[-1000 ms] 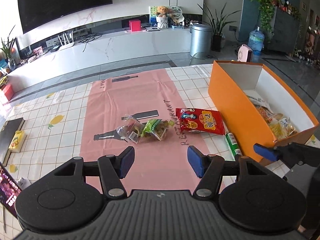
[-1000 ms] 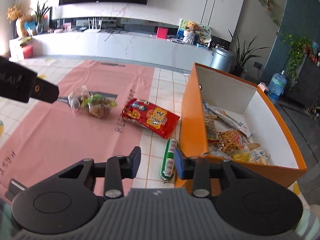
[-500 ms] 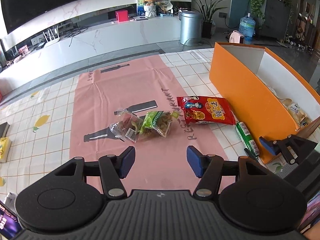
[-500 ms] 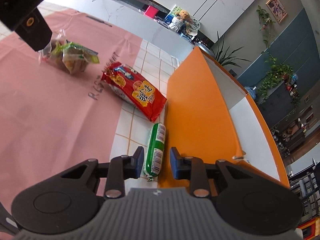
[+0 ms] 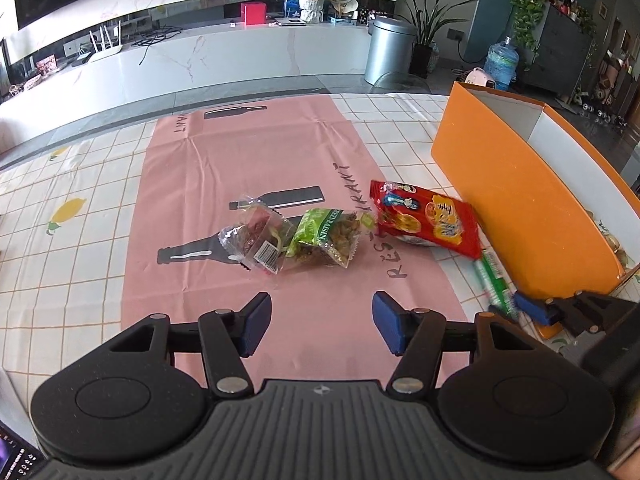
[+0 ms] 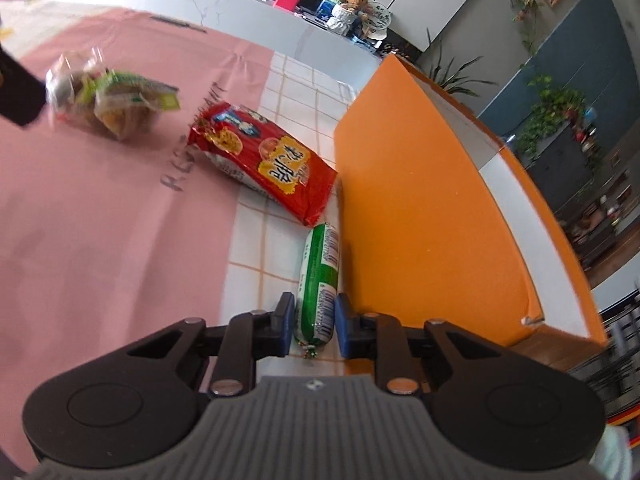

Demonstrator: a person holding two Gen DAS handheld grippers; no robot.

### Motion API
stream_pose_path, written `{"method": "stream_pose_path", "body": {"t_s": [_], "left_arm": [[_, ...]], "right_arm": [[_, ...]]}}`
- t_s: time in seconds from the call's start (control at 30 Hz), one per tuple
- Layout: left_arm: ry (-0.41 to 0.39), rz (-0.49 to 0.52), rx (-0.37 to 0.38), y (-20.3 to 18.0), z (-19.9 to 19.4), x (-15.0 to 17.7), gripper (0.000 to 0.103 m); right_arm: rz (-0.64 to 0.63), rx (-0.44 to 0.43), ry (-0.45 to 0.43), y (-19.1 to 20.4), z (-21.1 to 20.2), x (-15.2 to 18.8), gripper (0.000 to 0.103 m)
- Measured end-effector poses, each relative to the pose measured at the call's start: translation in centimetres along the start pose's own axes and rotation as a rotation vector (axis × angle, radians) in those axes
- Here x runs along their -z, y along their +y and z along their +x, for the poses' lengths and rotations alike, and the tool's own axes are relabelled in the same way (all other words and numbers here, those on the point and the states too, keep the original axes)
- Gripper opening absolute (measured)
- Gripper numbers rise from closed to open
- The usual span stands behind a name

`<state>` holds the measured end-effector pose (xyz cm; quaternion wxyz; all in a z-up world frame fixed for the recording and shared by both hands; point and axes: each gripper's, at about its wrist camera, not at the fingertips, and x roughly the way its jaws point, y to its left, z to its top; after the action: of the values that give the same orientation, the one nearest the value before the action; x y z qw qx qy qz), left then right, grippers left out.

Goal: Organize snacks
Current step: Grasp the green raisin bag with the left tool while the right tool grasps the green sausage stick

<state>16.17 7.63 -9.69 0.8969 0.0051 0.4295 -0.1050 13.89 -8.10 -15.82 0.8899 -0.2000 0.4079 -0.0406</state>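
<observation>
We found the right tool (image 6: pixel 314 322) hemmed in: the orange box (image 6: pixel 424 208) wall stood right against its three-o'clock finger, and the green sausage (image 6: pixel 320 280) filled the gap between the pads, which sat close on either side of it; whether they touched it we could not tell. At twelve o'clock the red snack bag (image 6: pixel 264 164) blocked the lane beside the wall. Toward nine o'clock the pink mat (image 6: pixel 100 240) lay bare. Ahead of the left tool (image 5: pixel 320 322), spread wide, a strip of mat lay bare up to the two clear packets (image 5: pixel 288 240) at twelve o'clock. The right tool (image 5: pixel 536 308) stood at its three o'clock.
</observation>
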Motion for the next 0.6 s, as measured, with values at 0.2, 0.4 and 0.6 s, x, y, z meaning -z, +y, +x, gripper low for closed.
{"method": "stream_pose_path", "body": {"t_s": [0.2, 0.4, 0.6], "left_arm": [[-0.004, 0.02, 0.006, -0.7, 1.0, -0.6, 0.069], [-0.025, 0.028, 0.01, -0.7, 2.1, -1.2, 0.069], [-0.055, 0.05, 0.022, -0.4, 3.1, -2.0, 0.074]], "right_arm": [[0.049, -0.203, -0.024, 0.1, -0.5, -0.8, 0.018], [0.076, -0.296, 0.019, -0.9, 0.6, -2.4, 0.019], [0.172, -0.393, 0.124, -2.1, 2.7, -4.5, 0.029]]}}
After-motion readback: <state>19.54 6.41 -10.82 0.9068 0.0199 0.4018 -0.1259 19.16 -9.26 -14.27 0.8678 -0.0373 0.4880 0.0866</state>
